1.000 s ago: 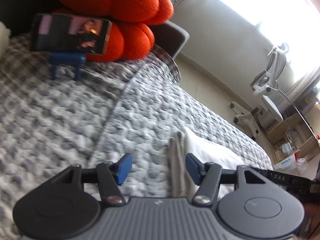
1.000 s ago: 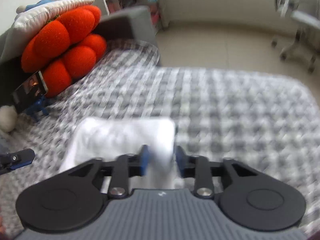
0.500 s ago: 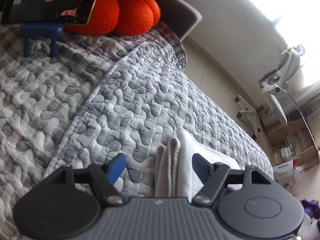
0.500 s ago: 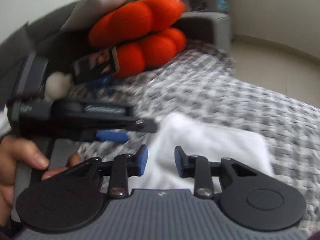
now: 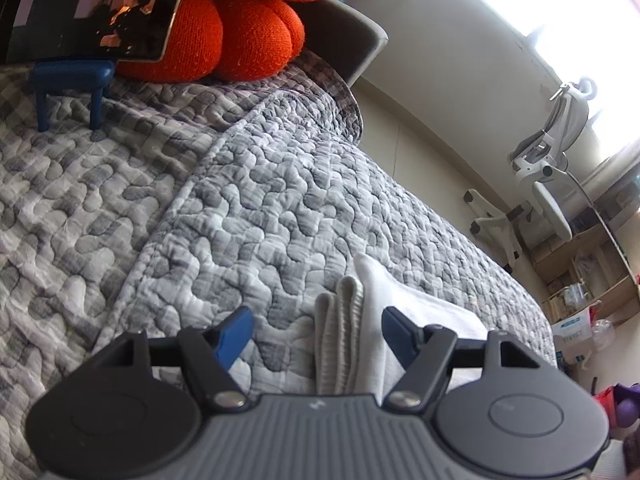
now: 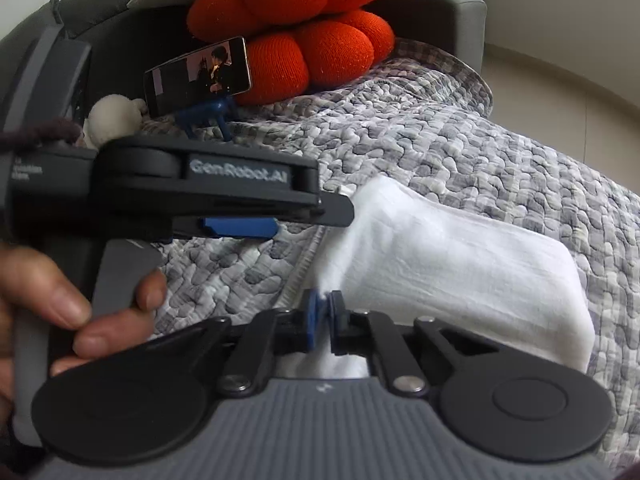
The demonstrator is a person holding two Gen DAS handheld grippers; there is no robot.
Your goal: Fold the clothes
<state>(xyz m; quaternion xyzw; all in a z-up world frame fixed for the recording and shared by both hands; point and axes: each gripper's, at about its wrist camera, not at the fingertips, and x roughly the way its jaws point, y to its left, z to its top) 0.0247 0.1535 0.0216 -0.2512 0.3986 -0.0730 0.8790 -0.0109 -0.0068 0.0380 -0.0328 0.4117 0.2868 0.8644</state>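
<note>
Quilted grey bedspread [image 6: 440, 128]; right gripper [image 6: 323, 312] jaws apparently pinch soft white folded cloth [image 6: 460, 256].

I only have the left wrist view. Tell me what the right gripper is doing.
Observer: The right gripper is shut on the near corner of the white cloth.
Operator: Describe my left gripper from that side.
Observer: The left gripper shows side-on, its tip at the cloth's far left corner. A hand grips its handle.
Operator: Report anything beside the phone that I can't see.
Observer: A small cream plush toy lies just left of the phone.
</note>
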